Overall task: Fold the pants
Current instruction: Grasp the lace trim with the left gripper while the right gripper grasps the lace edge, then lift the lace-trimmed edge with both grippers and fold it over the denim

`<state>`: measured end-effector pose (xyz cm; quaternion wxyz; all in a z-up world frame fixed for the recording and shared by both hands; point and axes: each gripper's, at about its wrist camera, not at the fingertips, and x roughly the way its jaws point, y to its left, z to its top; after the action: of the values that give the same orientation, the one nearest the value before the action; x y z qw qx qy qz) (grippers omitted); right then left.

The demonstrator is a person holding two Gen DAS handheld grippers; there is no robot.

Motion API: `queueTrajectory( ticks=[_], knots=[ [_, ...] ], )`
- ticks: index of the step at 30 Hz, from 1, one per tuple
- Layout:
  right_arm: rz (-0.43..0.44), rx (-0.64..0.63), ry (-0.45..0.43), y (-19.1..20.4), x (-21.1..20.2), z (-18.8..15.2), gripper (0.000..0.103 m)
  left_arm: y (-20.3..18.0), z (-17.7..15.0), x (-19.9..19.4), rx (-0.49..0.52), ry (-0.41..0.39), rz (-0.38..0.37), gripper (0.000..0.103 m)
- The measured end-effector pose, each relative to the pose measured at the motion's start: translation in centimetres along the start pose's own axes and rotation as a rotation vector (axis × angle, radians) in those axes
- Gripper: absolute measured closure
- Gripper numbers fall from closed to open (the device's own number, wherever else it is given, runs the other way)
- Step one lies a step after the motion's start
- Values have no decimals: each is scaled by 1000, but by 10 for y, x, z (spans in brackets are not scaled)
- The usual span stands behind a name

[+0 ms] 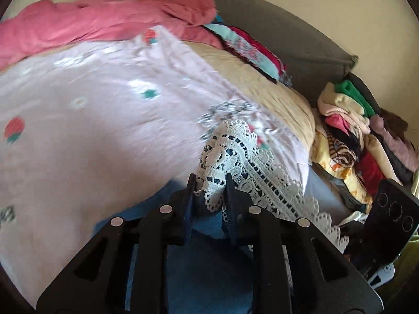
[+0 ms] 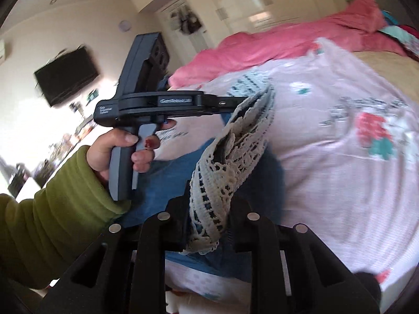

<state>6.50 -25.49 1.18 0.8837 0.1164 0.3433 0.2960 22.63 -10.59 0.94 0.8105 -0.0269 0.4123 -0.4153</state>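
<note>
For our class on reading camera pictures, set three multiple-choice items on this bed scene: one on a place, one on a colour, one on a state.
1. Where does the pink blanket lie?
A. At the far side of the bed
B. On the floor
C. Over the television

2. What colour is the lace trim on the pants?
A. Black
B. White
C. Orange

3. What is the left gripper doing?
A. Hanging open
B. Gripping a pillow
C. Pinching the lace trim

Answers: 1 A, it is bunched beyond the flowered sheet. 2 B, white openwork over blue cloth. 3 C, trim sits bunched between its fingers; the right gripper pinches it too.
</note>
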Motion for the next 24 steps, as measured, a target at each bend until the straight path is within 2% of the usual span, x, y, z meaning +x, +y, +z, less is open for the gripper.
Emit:
queueTrajectory(
  ticks=[2, 3, 6, 9, 13, 14, 16, 20, 21, 22, 24],
  knots=[
    [7, -25, 55, 12, 22, -2, 82, 17, -11, -8, -60, -1, 30, 81],
    [6, -35, 82, 16, 33, -3, 82, 30, -21, -16, -118, -11, 59, 73],
    [-31, -89, 158, 32, 59, -17, 82, 61, -49, -47, -280, -94, 37, 53],
    [-84, -173, 192, 49, 73, -27, 82, 81, -72, -72, -378, -149, 55, 47],
    [-192, -331, 214, 79, 88, -35, 80, 90, -72, -85, -417, -174, 26, 39],
    [-225, -373, 225, 87, 95, -39, 79, 92, -72, -86, -424, -176, 13, 32],
    [-269, -462, 240, 99, 103, -51, 75, 94, -76, -82, -439, -148, -18, 29],
    [-290, -631, 215, 123, 102, -70, 63, 96, -81, -64, -470, -85, -37, 29],
    [-297, -662, 207, 126, 100, -73, 63, 95, -82, -61, -476, -77, -53, 29],
    [-305, -682, 196, 128, 96, -75, 62, 94, -81, -61, -470, -78, -50, 29],
    [-290, -654, 172, 125, 83, -74, 53, 92, -82, -61, -458, -87, -27, 29]
  ],
)
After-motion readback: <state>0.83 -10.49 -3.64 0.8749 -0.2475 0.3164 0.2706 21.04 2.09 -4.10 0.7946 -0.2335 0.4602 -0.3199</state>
